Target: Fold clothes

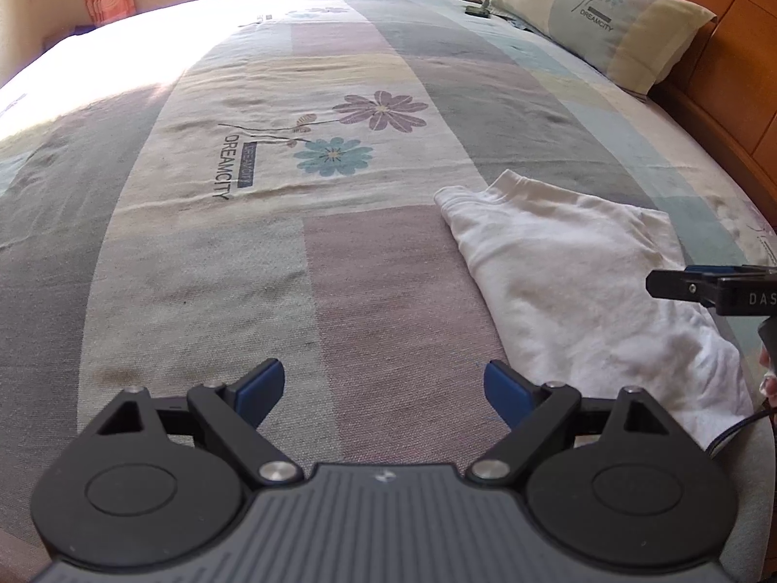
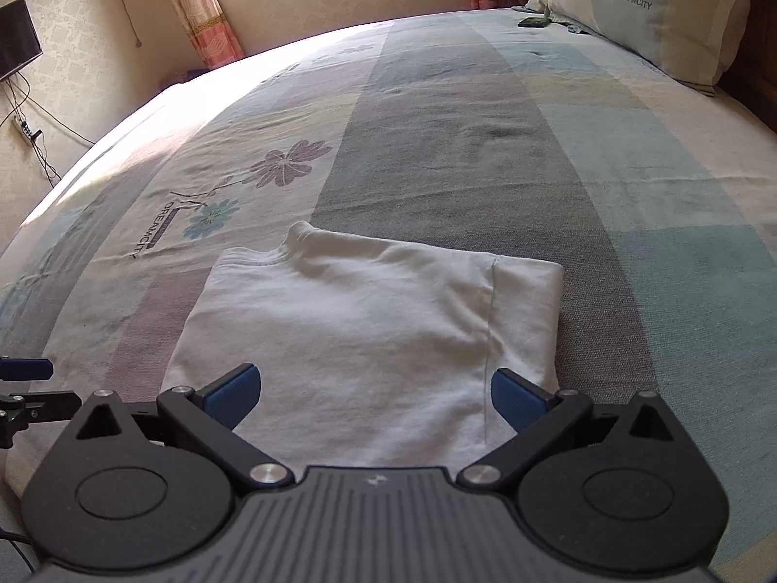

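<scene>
A white garment (image 2: 369, 335) lies folded into a rough rectangle on the bed, collar at its far left. It also shows at the right of the left wrist view (image 1: 582, 282). My right gripper (image 2: 376, 396) is open and empty, hovering over the garment's near edge. My left gripper (image 1: 383, 388) is open and empty over bare bedsheet, just left of the garment. The right gripper's fingers (image 1: 680, 286) show at the right edge of the left wrist view, and the left gripper's fingertips (image 2: 29, 369) show at the left edge of the right wrist view.
The bedsheet (image 2: 461, 155) is patchwork with flower prints and DREAMCITY lettering. A pillow (image 2: 650, 5) lies against the wooden headboard (image 1: 728, 73) at the far right. A dark phone (image 2: 534, 22) lies near the pillow. Curtains (image 2: 199, 5) and a window are beyond.
</scene>
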### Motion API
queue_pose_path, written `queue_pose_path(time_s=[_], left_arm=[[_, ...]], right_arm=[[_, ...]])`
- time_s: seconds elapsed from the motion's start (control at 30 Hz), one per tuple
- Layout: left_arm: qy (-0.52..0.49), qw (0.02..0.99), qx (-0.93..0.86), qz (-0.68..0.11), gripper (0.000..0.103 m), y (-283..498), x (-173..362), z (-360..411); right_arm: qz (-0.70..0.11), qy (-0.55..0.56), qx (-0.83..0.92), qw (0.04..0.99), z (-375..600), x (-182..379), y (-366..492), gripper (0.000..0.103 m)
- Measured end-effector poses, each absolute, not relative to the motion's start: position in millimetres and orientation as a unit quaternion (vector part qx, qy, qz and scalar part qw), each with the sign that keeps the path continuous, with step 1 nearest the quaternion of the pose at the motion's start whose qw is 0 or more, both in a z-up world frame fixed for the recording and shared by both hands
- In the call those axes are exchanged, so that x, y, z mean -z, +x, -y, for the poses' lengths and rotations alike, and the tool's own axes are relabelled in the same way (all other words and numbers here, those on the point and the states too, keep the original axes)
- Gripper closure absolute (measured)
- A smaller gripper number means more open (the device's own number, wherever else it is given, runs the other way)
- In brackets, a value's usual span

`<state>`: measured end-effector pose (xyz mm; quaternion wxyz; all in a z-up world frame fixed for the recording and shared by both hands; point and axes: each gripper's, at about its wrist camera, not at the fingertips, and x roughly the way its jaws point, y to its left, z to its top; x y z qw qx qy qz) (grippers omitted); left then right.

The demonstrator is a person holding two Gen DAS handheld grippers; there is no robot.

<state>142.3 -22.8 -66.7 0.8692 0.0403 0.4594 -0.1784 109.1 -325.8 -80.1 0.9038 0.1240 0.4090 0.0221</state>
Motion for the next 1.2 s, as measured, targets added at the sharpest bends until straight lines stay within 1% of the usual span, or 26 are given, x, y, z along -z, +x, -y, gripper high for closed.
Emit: queue_pose_path(time_s=[0.2,0.43,0.7,0.8,0.87,0.97,1.2], left_arm=[[0.043,0.869,0.190,-0.455,0.014,133.5,63.2,28.5],[0.039,0.871,0.194,-0.450,0.014,124.8,58.0,26.1],[0.032,0.870,0.198,-0.451,0.014,125.0,57.9,26.6],[0.036,0.868,0.204,-0.452,0.014,122.7,59.0,30.9],[0.038,0.866,0.208,-0.453,0.014,122.2,59.6,31.4],[0.037,0.863,0.207,-0.459,0.014,123.7,61.3,31.6],[0.051,0.851,0.234,-0.467,0.014,122.7,64.5,51.6]], right_arm=[[-0.422,0.133,-0.043,0.896,310.0,76.3,78.3,0.000],[-0.440,0.140,-0.035,0.886,309.3,90.5,64.9,0.000],[-0.417,0.178,-0.068,0.889,314.3,82.7,35.0,0.000],[-0.436,0.192,-0.095,0.874,308.8,94.4,30.3,0.000],[-0.440,0.195,-0.078,0.873,313.6,100.6,23.2,0.000],[-0.426,0.211,-0.072,0.877,326.9,93.2,7.5,0.000],[-0.429,0.175,-0.035,0.886,340.9,76.5,-32.5,0.000]])
